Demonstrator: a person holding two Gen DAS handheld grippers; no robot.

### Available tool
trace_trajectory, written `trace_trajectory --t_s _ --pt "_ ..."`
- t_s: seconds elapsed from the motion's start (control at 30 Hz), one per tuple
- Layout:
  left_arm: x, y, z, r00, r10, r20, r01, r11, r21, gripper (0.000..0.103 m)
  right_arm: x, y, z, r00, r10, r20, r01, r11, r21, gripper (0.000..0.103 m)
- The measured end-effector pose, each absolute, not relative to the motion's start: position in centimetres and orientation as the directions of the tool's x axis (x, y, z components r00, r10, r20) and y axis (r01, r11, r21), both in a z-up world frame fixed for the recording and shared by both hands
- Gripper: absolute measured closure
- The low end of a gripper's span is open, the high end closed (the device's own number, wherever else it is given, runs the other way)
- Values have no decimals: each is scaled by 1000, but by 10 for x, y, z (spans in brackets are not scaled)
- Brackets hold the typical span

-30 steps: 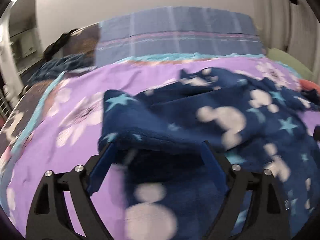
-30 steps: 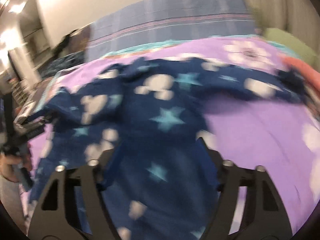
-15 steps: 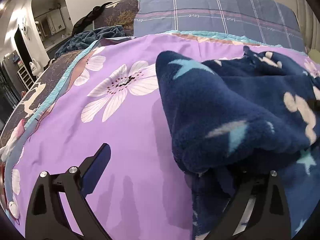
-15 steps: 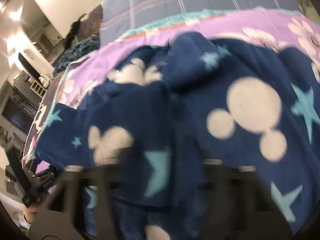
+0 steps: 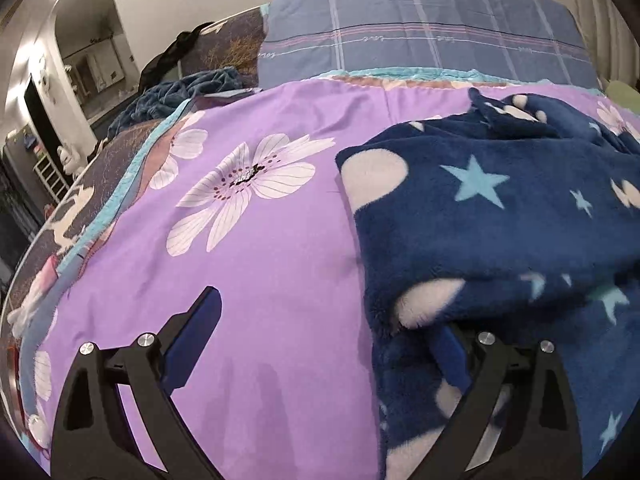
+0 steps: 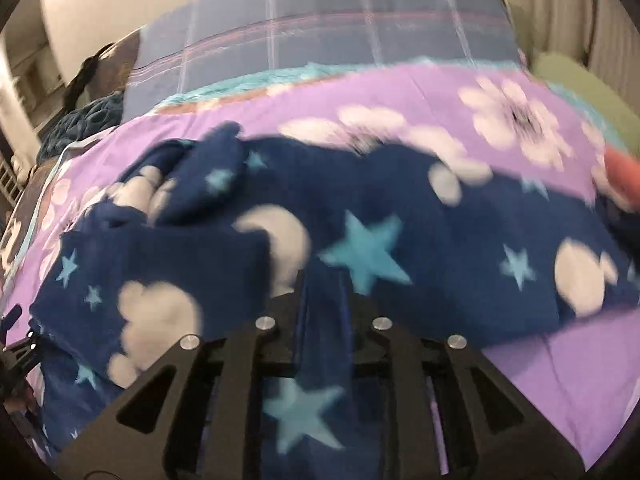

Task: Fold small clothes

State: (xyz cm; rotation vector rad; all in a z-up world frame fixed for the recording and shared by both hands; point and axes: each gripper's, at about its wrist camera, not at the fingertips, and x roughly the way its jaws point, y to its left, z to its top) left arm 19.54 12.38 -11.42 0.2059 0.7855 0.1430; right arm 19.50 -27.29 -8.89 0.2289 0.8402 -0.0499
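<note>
A navy fleece garment [image 5: 500, 216] with pale stars and white blobs lies on the purple flowered bedspread [image 5: 256, 264]. In the left wrist view it fills the right half, one layer folded over another. My left gripper [image 5: 332, 332] is open and empty; its left finger is over bare bedspread, its right finger tucked under the garment's folded edge. In the right wrist view the garment [image 6: 360, 248] spreads across the middle, blurred. My right gripper [image 6: 324, 300] is shut on a fold of the garment.
A blue plaid pillow [image 5: 420, 40] lies at the head of the bed. A teal blanket [image 5: 176, 92] and dark clothing sit at the far left. A green item [image 6: 576, 80] and an orange item [image 6: 620, 176] lie at the right edge.
My left gripper let the garment go and drew left, now open beside the fold. My right gripper closed on the fabric and pulled back; the garment lies flatter.
</note>
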Motion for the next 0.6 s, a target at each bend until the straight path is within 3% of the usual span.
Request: trace_trajectory --t_s 0.1,0.17,0.23,0.3,0.33,0.4,0.5,0.6 --pt "181 124 -108 691 149 -708 -2 979 205 7 180 -267 -78 695 122 -708 60 972 226 86" --pt "167 123 -96 701 81 -709 37 988 150 16 169 -251 -72 709 198 -677 -43 970 240 84" --pt "154 120 -80 722 3 -692 79 993 87 27 159 -236 -69 693 304 -654 -155 949 276 76" --pt "146 115 -56 767 -68 -638 90 996 2 30 160 -224 -77 655 374 -657 -208 925 319 55" --pt "147 110 -46 782 -111 -614 104 993 -47 33 161 -217 -84 641 366 -675 -199 928 314 53" --pt "156 99 -39 788 -179 -589 139 984 -114 34 171 -214 -109 602 293 -743 -132 954 270 59" --pt "186 69 -54 748 -236 -620 180 972 -153 34 170 -220 -117 618 304 -725 -119 948 295 61" --pt "218 28 -109 674 -169 -719 201 979 -41 34 157 -237 -95 643 285 -711 -86 949 302 62"
